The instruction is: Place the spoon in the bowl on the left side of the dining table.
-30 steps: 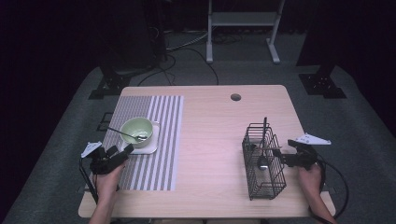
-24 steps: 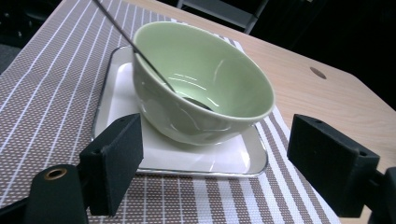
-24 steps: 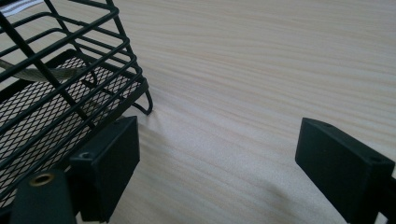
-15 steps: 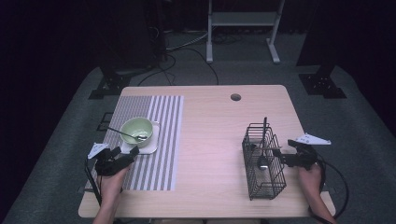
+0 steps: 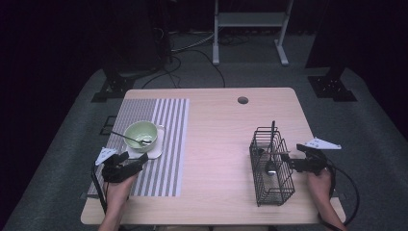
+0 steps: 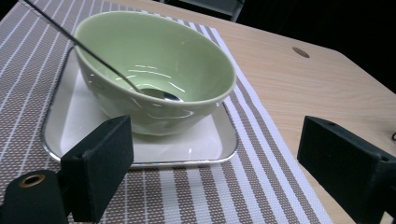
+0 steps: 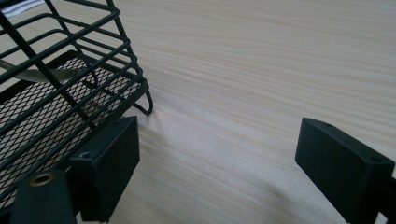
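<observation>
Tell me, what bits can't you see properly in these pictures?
- Thin metal spoon in the pale green ceramic bowl: left gripper view, handle end cut off by the top edge.
- Utensils in the black wire basket: high view, too small behind the wires to name.
- White square tray: left gripper view, far side hidden by the bowl.

No writing, label, brand, number or sign can be read anywhere in the pictures, neither on the bowl (image 6: 154, 70), the striped mat (image 5: 159, 139), nor the wire basket (image 5: 272, 166).
</observation>
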`<state>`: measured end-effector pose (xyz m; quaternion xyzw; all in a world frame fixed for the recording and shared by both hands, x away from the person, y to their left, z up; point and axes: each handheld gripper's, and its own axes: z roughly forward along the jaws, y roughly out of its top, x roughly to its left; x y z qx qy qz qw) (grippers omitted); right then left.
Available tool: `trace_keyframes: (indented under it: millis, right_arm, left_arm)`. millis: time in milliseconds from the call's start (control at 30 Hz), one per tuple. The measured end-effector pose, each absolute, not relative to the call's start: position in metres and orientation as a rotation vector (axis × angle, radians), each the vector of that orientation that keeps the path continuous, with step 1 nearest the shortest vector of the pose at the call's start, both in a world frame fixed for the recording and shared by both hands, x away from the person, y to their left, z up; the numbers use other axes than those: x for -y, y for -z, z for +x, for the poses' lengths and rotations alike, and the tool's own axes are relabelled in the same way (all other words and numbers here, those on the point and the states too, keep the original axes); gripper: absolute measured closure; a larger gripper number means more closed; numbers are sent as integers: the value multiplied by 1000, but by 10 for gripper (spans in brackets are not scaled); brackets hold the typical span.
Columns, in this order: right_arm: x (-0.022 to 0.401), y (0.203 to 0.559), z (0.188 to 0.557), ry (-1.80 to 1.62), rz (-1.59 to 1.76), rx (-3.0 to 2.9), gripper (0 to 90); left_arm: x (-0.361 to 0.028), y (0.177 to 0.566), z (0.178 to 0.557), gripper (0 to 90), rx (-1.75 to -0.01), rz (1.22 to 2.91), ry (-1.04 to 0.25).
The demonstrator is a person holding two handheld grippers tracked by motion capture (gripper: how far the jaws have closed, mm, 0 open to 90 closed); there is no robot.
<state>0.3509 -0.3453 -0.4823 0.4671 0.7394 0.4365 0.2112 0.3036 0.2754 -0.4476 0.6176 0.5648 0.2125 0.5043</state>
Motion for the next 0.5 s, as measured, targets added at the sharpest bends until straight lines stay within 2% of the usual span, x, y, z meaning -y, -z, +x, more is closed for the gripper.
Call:
trace_keyframes:
  millis: [500]
  right_arm:
    - [345,482,351,-1214,1297,-2054,128]
  left_arm:
    - [-260,447,302,99,-1300,1548,-485]
